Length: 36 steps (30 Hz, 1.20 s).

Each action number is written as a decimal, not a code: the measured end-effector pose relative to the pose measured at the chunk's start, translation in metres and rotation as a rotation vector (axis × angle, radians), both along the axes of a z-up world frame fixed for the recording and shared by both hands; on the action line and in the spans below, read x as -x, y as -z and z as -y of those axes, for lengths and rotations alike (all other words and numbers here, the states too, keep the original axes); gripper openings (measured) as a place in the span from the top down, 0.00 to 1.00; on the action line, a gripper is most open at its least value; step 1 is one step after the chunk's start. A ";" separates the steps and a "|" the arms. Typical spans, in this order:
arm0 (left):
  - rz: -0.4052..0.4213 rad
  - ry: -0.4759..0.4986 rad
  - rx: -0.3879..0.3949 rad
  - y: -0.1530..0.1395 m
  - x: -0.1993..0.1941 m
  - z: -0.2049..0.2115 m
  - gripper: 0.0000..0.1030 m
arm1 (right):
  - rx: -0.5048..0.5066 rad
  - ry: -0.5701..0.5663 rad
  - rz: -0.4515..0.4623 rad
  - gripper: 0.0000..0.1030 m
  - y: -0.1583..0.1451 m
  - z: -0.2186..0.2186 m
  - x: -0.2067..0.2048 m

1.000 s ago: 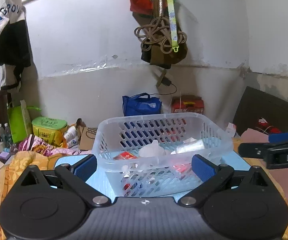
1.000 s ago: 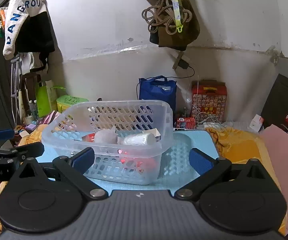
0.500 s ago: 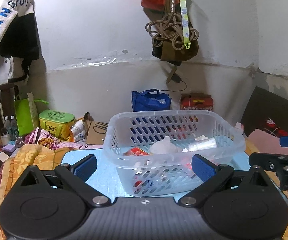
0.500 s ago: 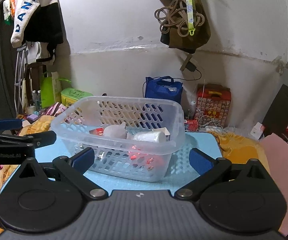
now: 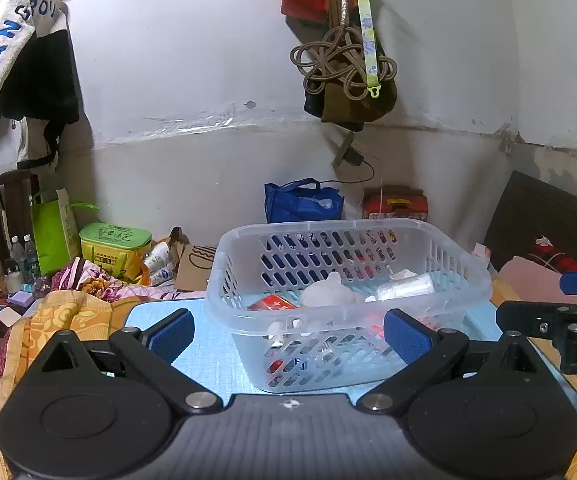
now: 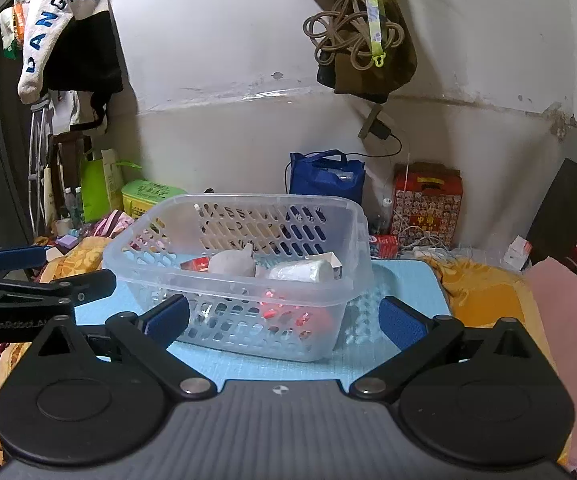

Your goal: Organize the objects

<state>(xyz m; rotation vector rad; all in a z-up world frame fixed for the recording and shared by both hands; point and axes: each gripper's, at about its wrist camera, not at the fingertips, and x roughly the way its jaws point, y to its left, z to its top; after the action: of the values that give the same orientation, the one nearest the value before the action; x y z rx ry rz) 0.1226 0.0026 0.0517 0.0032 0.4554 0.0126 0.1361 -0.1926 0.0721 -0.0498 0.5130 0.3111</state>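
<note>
A clear plastic basket (image 5: 460,264) stands on a light blue table (image 5: 212,356); it also shows in the right wrist view (image 6: 352,240). Inside lie a red box (image 5: 272,303), a white lump (image 5: 328,294) and a clear roll (image 5: 404,287), with small items beneath. My left gripper (image 5: 288,332) is open and empty, held just in front of the basket. My right gripper (image 6: 282,322) is open and empty, also in front of the basket. Each gripper shows at the edge of the other's view.
Behind the table stand a blue bag (image 5: 302,200), a red box (image 6: 426,204) and a green-lidded box (image 5: 114,246). Patterned yellow bedding (image 5: 60,312) lies to the left, pink cloth (image 6: 568,312) to the right. Bags hang on the wall (image 5: 344,92).
Both grippers have drawn back a little and shifted left, so the basket sits farther right in each view. Both stay open and empty.
</note>
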 end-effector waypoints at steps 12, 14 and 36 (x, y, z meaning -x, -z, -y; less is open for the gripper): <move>-0.014 0.009 0.006 0.003 -0.001 0.002 0.01 | 0.008 -0.006 0.008 0.00 0.002 -0.003 0.003; -0.017 0.010 0.009 0.004 -0.002 0.002 0.01 | 0.008 -0.007 0.007 0.00 0.002 -0.004 0.003; -0.025 0.002 0.006 0.008 -0.003 0.004 0.01 | 0.015 -0.007 0.017 0.00 0.002 -0.005 0.004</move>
<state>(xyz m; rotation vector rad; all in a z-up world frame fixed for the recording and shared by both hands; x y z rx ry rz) 0.1256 -0.0014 0.0442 -0.0022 0.4802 0.0095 0.1324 -0.1879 0.0702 -0.0682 0.4982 0.3131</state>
